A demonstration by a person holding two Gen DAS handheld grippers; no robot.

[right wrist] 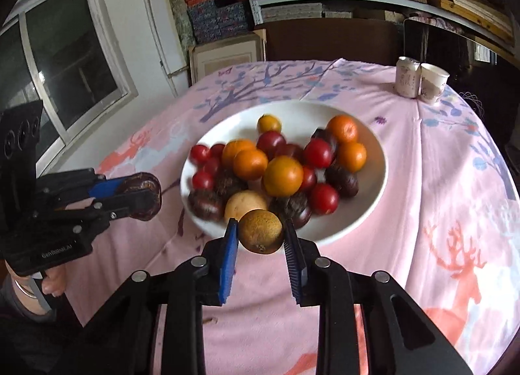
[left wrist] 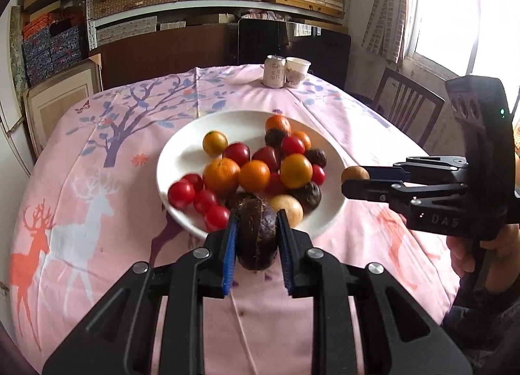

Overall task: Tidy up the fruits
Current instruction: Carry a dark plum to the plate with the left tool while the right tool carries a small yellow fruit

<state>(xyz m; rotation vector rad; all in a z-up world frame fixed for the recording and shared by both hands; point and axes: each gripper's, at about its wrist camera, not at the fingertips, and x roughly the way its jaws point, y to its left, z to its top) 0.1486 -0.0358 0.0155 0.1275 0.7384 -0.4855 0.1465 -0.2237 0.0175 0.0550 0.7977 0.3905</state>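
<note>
Dark wrinkled passion fruit [left wrist: 256, 238] pinched across its middle in left gripper [left wrist: 256, 232] jaws, at white plate's [left wrist: 169, 154] 6 o'clock rim. Looks light, leathery, brittle-shelled: squeeze gently. Right gripper [right wrist: 260, 234] jaws pinch a small tan round fruit [right wrist: 261, 230], firm, rollable. Right housing reads "DAS"; can [left wrist: 274, 71] at 12 o'clock, print illegible.

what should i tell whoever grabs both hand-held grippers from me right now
Left hand-held gripper: shut on a dark purple fruit, lifted clear of the plate.
Right hand-held gripper: shut on a small brown fruit, also lifted clear.
White plate on the pink tablecloth holds the rest mixed together: oranges, red tomatoes, dark fruits, one pale fruit.
Done: two fruits picked up.
Left: set both down and sort the remaining pile. No sorting spot is visible.
</note>
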